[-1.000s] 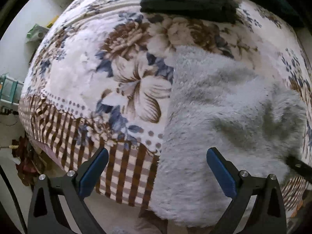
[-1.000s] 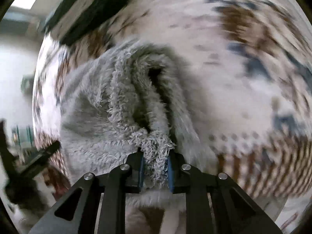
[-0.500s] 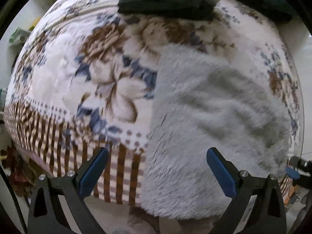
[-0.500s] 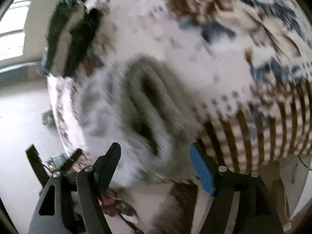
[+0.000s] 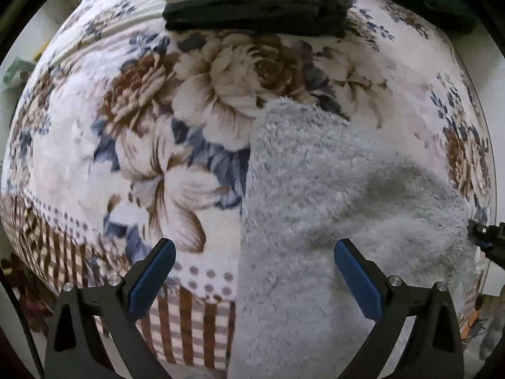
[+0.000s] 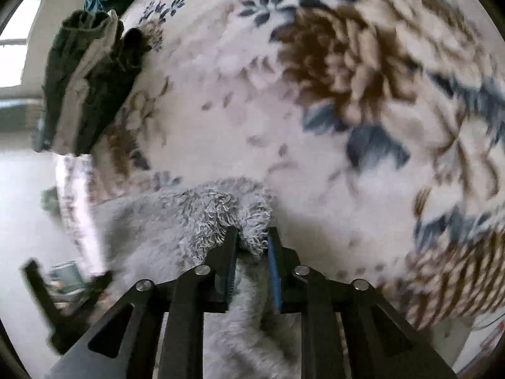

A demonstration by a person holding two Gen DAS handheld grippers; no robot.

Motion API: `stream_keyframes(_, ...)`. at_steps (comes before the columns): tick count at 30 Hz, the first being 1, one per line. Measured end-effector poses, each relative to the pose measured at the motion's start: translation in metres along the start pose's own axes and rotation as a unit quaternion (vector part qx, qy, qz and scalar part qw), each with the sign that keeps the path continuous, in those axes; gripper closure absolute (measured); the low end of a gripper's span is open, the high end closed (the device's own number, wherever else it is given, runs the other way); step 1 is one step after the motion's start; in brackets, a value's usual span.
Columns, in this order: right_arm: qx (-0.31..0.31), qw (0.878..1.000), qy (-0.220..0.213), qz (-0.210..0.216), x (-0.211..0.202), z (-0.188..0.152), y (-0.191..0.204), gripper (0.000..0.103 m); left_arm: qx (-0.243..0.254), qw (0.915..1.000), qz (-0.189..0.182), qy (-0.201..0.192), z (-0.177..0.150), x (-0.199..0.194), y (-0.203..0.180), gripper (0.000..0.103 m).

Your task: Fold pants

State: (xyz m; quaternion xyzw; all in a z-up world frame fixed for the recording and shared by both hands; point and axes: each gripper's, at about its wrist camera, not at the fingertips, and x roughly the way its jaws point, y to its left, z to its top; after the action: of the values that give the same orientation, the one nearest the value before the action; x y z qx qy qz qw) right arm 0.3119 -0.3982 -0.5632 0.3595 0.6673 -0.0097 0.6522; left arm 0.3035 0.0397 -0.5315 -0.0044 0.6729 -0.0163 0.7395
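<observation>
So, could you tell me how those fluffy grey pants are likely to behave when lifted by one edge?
Probably floppy: the fluffy grey pants bunch between the closed fingers of the right hand-held gripper. Likely light and grippy, since the shaggy pile looks airy. They may drag on the plush floral blanket.

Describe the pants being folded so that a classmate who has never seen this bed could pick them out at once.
Start from the white plush bedspread with brown and blue flowers. At its near edge lies a pale grey, fluffy fleece garment, the pants, one bunched edge pinched in the right claw. Unlike the neatly folded dark green and cream clothes stacked at the far side, it is shaggy and light.
</observation>
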Motion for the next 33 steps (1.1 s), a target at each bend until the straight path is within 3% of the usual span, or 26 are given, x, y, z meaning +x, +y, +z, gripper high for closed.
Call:
stream_keyframes(1, 0.006, 1.000, 0.004, 0.015, -0.003, -0.006, -0.003, 0.048, -0.005, 0.9999, -0.009, 0.001, -0.004, -0.003, 0.002, 0.000)
stream_keyframes(3, 0.016, 0.999, -0.002, 0.033, -0.020, -0.030, -0.010, 0.023, -0.016, 0.9996, -0.024, 0.002, -0.015, -0.011, 0.006, 0.000)
stream_keyframes(6, 0.040, 0.998, 0.014, 0.044, -0.024, -0.073, -0.028, 0.023, -0.029, 0.9989, -0.036, 0.007, -0.037, -0.021, 0.011, 0.000)
stream_keyframes(9, 0.081, 0.992, 0.050, 0.083, -0.003, -0.106, -0.048, 0.023, -0.033, 0.9986, -0.037, 0.020, -0.056, -0.018, 0.013, 0.000)
stream_keyframes(11, 0.096, 0.988, 0.051, 0.108, 0.013, -0.118, -0.054, 0.037, -0.029, 0.9984, -0.033, 0.035, -0.064, -0.009, 0.011, 0.000)
stream_keyframes(12, 0.101, 0.987, 0.046, 0.118, 0.018, -0.122, -0.055, 0.075, -0.029, 0.9982, -0.031, 0.041, -0.067, -0.004, 0.010, 0.000)
stream_keyframes(13, 0.108, 0.986, 0.044, 0.121, 0.022, -0.126, -0.056, 0.091, -0.030, 0.9981, -0.029, 0.044, -0.069, 0.000, 0.011, 0.000)
stream_keyframes(15, 0.125, 0.982, 0.032, 0.135, 0.017, -0.136, -0.057, 0.092, -0.028, 0.9983, -0.026, 0.044, -0.072, 0.006, 0.011, 0.000)
stream_keyframes(19, 0.102, 0.983, 0.021, 0.152, -0.019, -0.152, -0.050, 0.094, -0.030, 0.9982, -0.023, 0.048, -0.073, 0.013, 0.015, 0.000)
stream_keyframes(20, 0.103, 0.983, 0.021, 0.147, -0.023, -0.153, -0.054, 0.094, -0.031, 0.9981, -0.024, 0.048, -0.073, 0.014, 0.015, 0.000)
stream_keyframes(21, 0.109, 0.984, 0.021, 0.139, -0.029, -0.157, -0.063, 0.102, -0.030, 0.9982, -0.027, 0.045, -0.073, 0.014, 0.015, 0.000)
stream_keyframes(26, 0.146, 0.985, 0.057, 0.065, -0.001, -0.156, -0.107, 0.102, -0.032, 0.9982, -0.024, 0.045, -0.073, 0.016, 0.014, 0.000)
stream_keyframes(29, 0.137, 0.984, 0.053, 0.102, -0.002, -0.148, -0.096, 0.089, -0.030, 0.9984, -0.024, 0.041, -0.074, 0.011, 0.014, 0.000)
stream_keyframes(31, 0.115, 0.986, 0.041, 0.112, -0.009, -0.143, -0.082, 0.025, -0.025, 0.9987, -0.023, 0.037, -0.075, 0.008, 0.013, 0.000)
stream_keyframes(33, 0.121, 0.983, 0.027, 0.138, -0.010, -0.140, -0.074, 0.019, -0.017, 0.9990, -0.017, 0.037, -0.075, 0.006, 0.009, 0.000)
